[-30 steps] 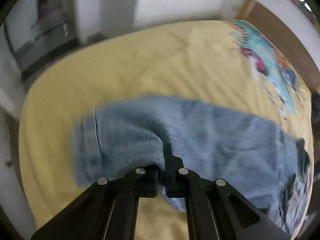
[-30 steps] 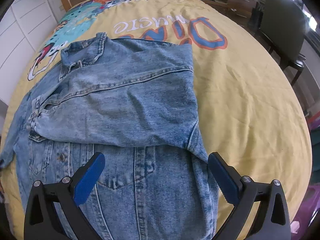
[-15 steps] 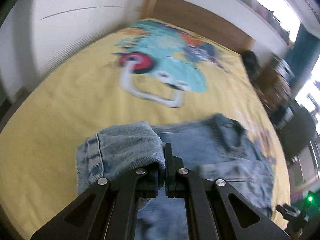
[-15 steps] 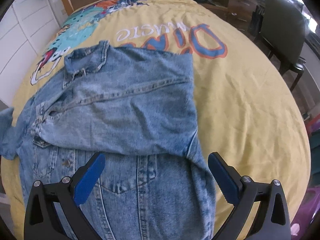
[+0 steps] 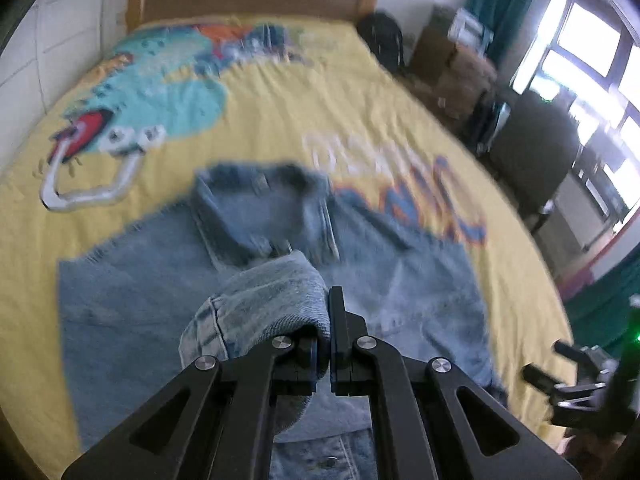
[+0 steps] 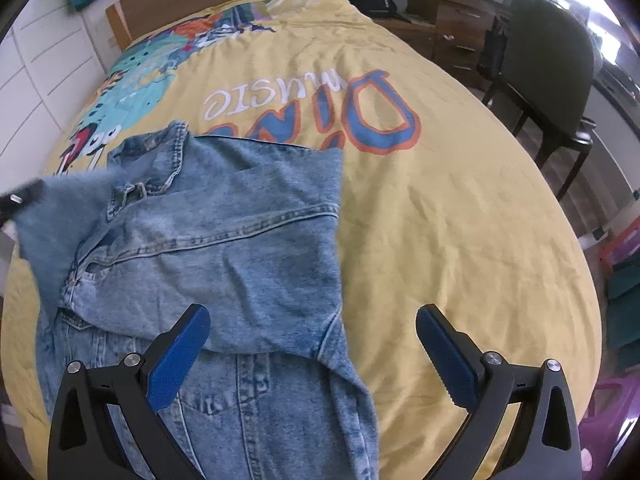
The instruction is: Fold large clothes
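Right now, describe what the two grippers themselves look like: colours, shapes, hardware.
The left gripper is all black: two flat angular link arms with triangular cut-outs, silver round pivot bolts and narrow black fingers. The right gripper has the same black frame with cut-outs and silver bolts, but blue pads, the right one with a toothed edge. No cables or sleeves show.

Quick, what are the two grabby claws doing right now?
Left gripper: shut on the cuff of the faded blue denim jacket's sleeve.
Right gripper: open, holding nothing, above the jacket.
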Tool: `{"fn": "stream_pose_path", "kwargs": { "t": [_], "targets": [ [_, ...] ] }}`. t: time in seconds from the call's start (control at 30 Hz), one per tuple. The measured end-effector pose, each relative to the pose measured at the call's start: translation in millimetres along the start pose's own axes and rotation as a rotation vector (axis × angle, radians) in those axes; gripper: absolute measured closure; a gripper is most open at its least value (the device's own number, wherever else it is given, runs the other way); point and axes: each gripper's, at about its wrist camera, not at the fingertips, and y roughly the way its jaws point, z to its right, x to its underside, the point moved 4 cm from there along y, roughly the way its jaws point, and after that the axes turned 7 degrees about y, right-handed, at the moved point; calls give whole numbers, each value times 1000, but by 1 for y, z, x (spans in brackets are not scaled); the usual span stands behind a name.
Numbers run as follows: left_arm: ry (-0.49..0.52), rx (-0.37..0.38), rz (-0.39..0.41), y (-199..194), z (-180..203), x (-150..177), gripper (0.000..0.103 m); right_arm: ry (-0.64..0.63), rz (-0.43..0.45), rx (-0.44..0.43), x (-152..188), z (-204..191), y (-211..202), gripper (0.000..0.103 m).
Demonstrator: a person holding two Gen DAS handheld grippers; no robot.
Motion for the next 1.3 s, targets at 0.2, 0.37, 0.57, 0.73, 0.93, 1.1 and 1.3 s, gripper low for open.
{"fn": "stream_pose_path", "kwargs": {
  "t": [0.2, 0.37, 0.57, 0.73, 0.93, 1.1, 1.3],
  "targets": [
    [58, -27, -112, 58, 12, 41, 101, 17, -34, -11, 14, 8, 11, 0],
    [88, -28, -160, 63, 15, 59, 99, 33, -58, -22, 24, 11, 18, 0],
    [74, -55, -207, 67, 14, 57, 92, 39, -54, -31, 26, 9, 15, 0],
    [90, -49, -201, 55, 20, 59, 50, 48, -49, -40, 27, 11, 11, 0],
    [131, -30, -183, 38, 28, 63, 1, 54, -46, -42, 28, 13, 9, 0],
    [146, -21, -192, 26, 23, 78, 1, 74, -55, -46, 32, 18, 11, 0],
    [119, -69, -167, -11, -15, 88, 1, 57, -57, -53, 30, 12, 10, 0]
  ]
}}
